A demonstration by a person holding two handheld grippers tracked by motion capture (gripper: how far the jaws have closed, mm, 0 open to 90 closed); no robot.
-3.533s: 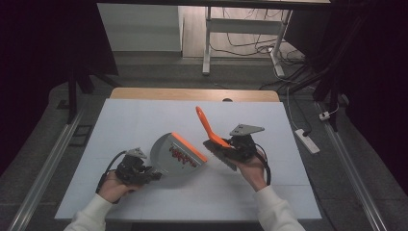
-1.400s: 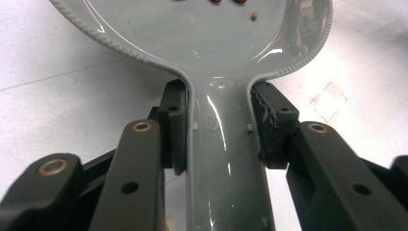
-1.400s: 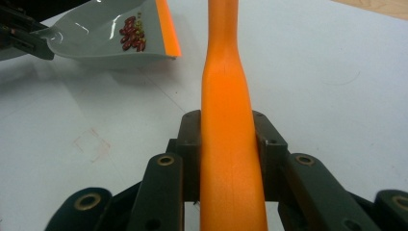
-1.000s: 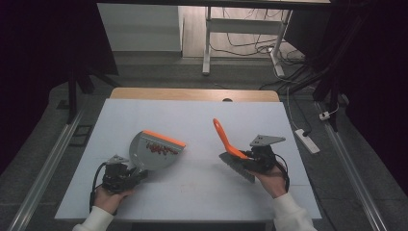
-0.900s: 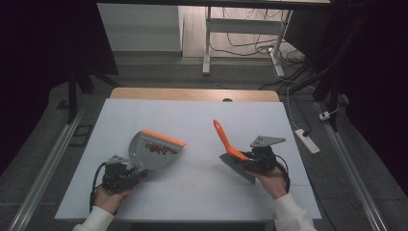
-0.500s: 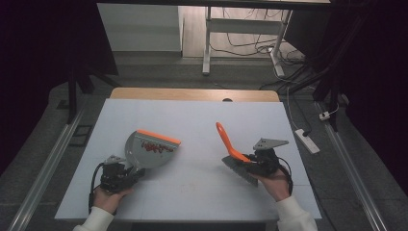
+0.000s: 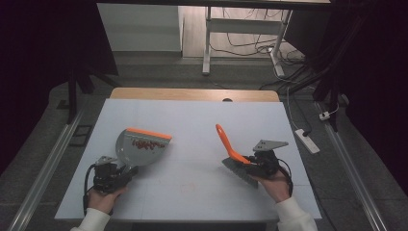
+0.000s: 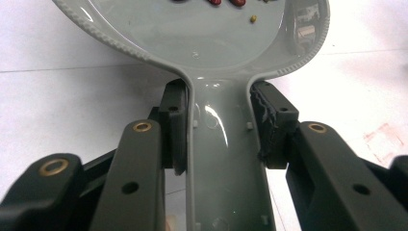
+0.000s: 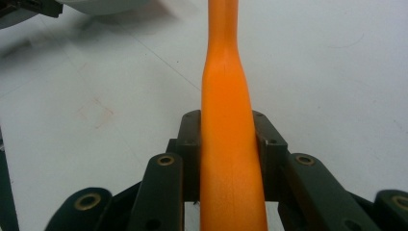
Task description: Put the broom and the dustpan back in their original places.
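Grey dustpan (image 7: 139, 147), holding red bits, is pinched by the left claw (image 7: 126, 169) near the tabletop's (image 7: 192, 115) front-left corner; the orange-handled brush (image 7: 233, 156) is clamped by the right claw (image 7: 250, 161).

We note the left gripper (image 7: 124, 172) has drawn the grey dustpan (image 7: 139, 147) away from the middle of the table toward the left and near edge. The right gripper (image 7: 251, 162) has carried the orange-handled brush (image 7: 230, 150) off to the right, so the two tools now sit well apart. The pan's orange lip seems to face farther away than before.
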